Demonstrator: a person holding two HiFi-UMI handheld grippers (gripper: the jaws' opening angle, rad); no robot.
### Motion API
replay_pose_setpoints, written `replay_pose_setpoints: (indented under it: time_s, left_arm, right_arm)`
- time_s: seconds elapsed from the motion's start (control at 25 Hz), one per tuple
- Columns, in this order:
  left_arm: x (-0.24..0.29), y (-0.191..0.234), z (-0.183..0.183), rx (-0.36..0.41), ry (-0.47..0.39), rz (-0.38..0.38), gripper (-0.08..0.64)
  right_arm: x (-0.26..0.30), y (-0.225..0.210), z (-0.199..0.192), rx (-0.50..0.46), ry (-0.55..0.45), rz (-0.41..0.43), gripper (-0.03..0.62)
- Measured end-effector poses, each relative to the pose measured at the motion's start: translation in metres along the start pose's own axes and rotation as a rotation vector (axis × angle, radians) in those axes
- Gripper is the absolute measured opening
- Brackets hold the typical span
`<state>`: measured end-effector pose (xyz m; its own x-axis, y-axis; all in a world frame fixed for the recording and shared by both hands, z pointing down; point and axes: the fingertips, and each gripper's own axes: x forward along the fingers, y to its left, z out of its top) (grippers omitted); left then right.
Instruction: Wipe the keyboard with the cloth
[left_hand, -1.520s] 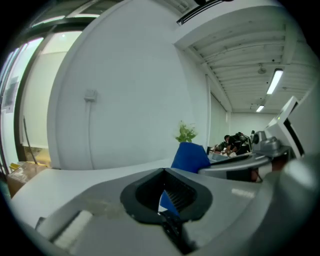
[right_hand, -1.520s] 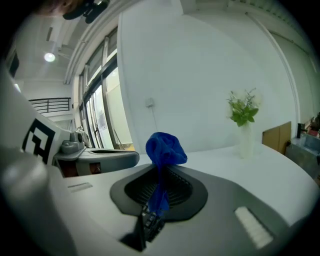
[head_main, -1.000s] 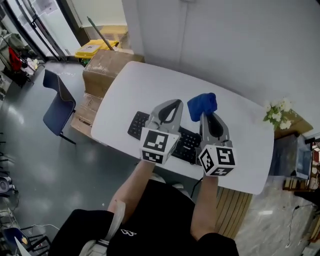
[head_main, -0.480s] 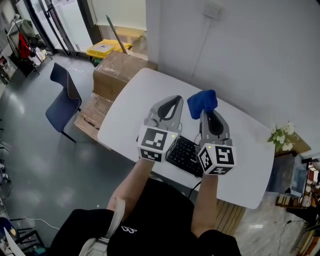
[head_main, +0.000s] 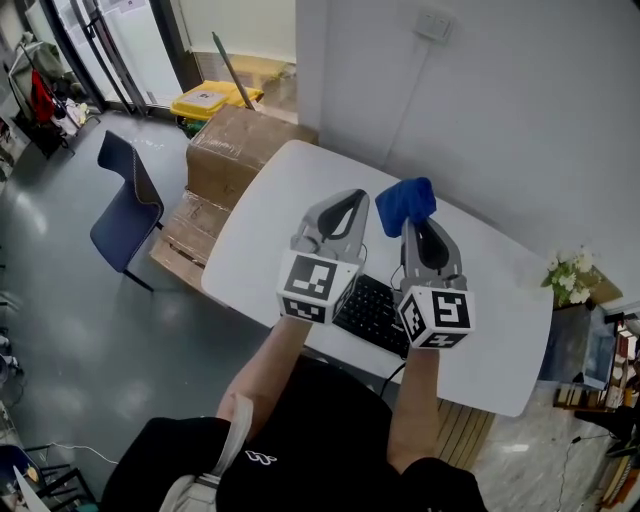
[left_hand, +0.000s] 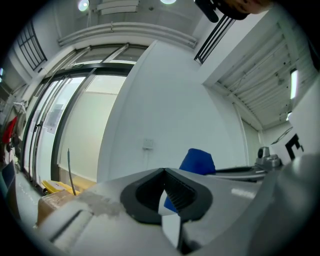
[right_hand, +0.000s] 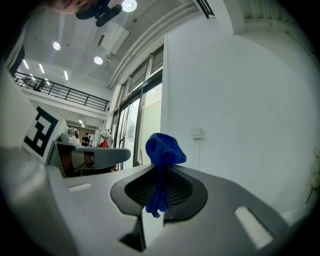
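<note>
My right gripper (head_main: 418, 222) is shut on a blue cloth (head_main: 405, 205), which bunches up above its tips; in the right gripper view the cloth (right_hand: 163, 155) hangs pinched between the jaws. My left gripper (head_main: 346, 208) is shut with nothing in it, its jaws meeting at the tips in the left gripper view (left_hand: 162, 171), where the cloth (left_hand: 197, 162) shows to the right. Both grippers are held high above a black keyboard (head_main: 375, 312), which lies near the front edge of the white table (head_main: 270, 200) and is mostly hidden behind them.
Cardboard boxes (head_main: 240, 140) stand at the table's left end, with a yellow bin (head_main: 205, 101) behind them. A blue chair (head_main: 125, 200) sits on the grey floor to the left. White flowers (head_main: 570, 280) are at the right. A white wall with a socket (head_main: 436, 25) runs behind.
The head camera's view has shifted so the table sits lower and more of the keyboard is hidden. Both grippers hold about the same pose, the cloth still pinched in the right one.
</note>
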<state>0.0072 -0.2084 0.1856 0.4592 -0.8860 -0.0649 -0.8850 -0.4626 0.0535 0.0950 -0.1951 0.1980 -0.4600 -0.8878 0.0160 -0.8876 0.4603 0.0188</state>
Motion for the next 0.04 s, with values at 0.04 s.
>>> replay_pose_setpoints:
  time_s: [0.04]
  left_arm:
    - [-0.0001,0.0017,0.0013,-0.007,-0.004,-0.002,-0.002]
  right_arm:
    - [0.0015,0.0014,-0.0001,-0.004,0.001,-0.001,0.038]
